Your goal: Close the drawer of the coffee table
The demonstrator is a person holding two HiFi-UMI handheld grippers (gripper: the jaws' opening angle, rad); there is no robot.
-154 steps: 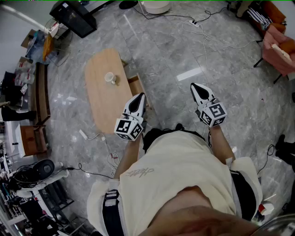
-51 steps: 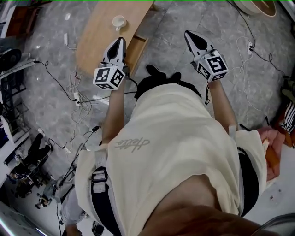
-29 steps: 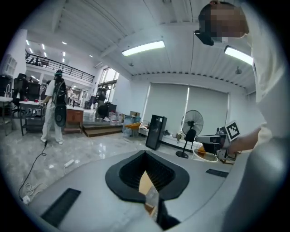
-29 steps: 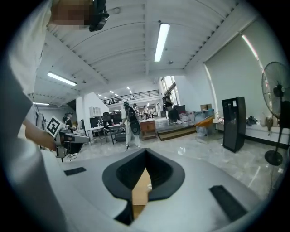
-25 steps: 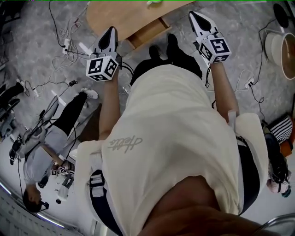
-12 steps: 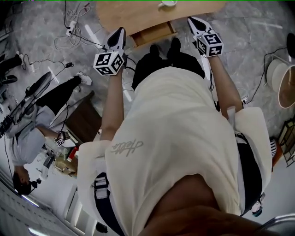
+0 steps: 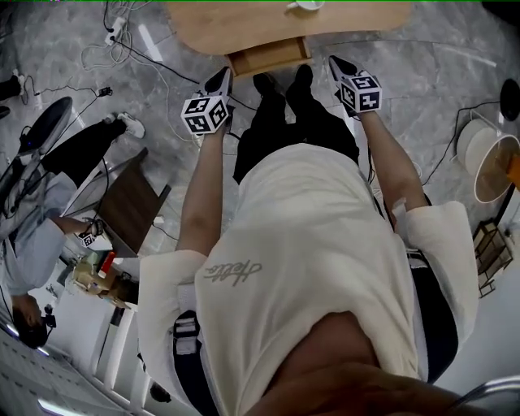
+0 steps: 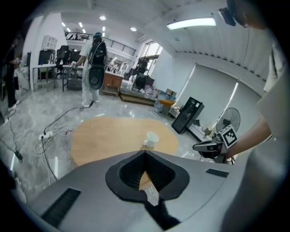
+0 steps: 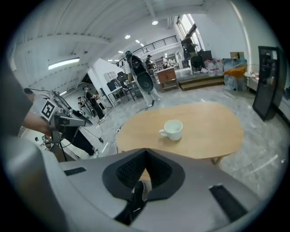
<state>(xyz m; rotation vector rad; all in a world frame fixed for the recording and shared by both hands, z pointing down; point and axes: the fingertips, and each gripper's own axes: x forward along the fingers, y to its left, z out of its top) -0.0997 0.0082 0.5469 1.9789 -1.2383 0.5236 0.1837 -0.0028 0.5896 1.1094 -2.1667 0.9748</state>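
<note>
The oval wooden coffee table [image 7: 244, 24] lies at the top of the head view, with its drawer [image 7: 268, 57] pulled out toward me. A white cup [image 7: 305, 5] stands on the tabletop. My left gripper [image 7: 224, 75] hovers just left of the drawer's front, shut and empty. My right gripper [image 7: 333, 62] is just right of the drawer, also shut and empty. Neither touches the drawer. The left gripper view looks over the table [image 8: 118, 136] and cup [image 8: 152, 137]. The right gripper view shows the table [image 9: 199, 129] and cup [image 9: 173, 129]; the drawer is hidden in both.
My legs and black shoes [image 7: 280, 85] stand right before the drawer. Cables [image 7: 122, 28] trail on the grey floor at upper left. Another person [image 7: 49, 211] sits at the left by a brown box [image 7: 134, 211]. A round pale tub [image 7: 487, 166] is at the right.
I have walked up to the table and turned, so the open drawer now lies directly ahead between the two grippers. Both grippers stayed shut.
</note>
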